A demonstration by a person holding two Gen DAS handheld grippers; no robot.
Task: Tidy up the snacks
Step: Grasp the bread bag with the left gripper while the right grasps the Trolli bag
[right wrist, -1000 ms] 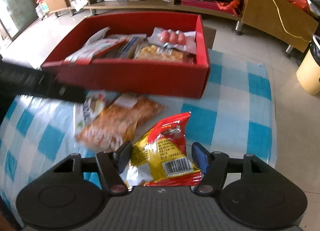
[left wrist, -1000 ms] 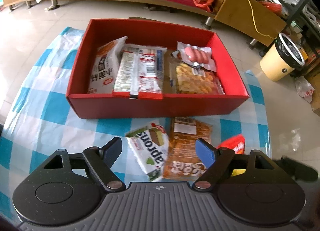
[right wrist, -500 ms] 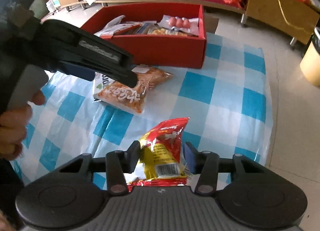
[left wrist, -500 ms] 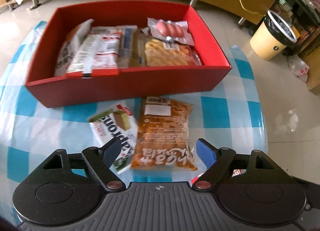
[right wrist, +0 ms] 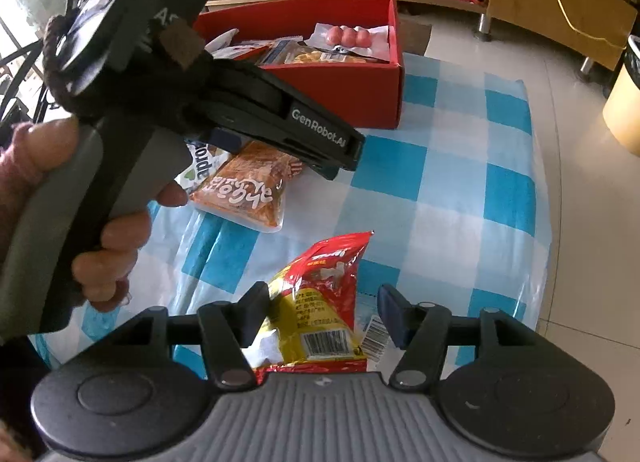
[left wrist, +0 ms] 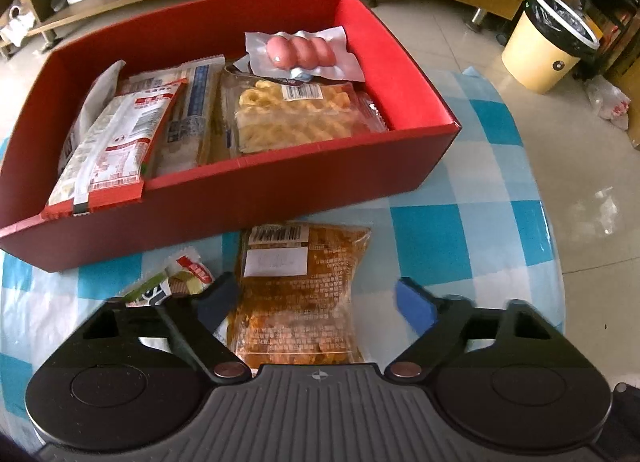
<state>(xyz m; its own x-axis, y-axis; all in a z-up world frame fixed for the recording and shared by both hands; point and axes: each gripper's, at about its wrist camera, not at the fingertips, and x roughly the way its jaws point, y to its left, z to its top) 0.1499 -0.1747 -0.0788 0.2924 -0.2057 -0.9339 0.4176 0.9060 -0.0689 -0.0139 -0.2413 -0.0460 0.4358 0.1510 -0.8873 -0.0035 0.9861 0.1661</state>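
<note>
A red box [left wrist: 240,190] on the blue-checked cloth holds several snack packets, with a sausage pack [left wrist: 302,52] on top. An orange snack packet [left wrist: 296,286] lies flat in front of the box. My left gripper [left wrist: 316,298] points down over it; its jaws are closing with the packet between them, and the right pad stands clear of it. A green wafer packet [left wrist: 176,286] lies beside the left finger. My right gripper [right wrist: 325,312] straddles a red-and-yellow chip bag [right wrist: 320,286]; its jaws are opening, with a gap at the right pad.
In the right wrist view a person's hand [right wrist: 112,246] holds the left gripper [right wrist: 340,160] above the orange packet [right wrist: 248,190]. A yellow bin [left wrist: 548,50] stands on the tiled floor to the right. Low wooden shelves run behind the table. The cloth's right edge drops off.
The left gripper came down and nearer over the orange packet, and its jaws narrowed a little. The right gripper's jaws squeezed the chip bag, then widened again. The right hand barely moved lately.
</note>
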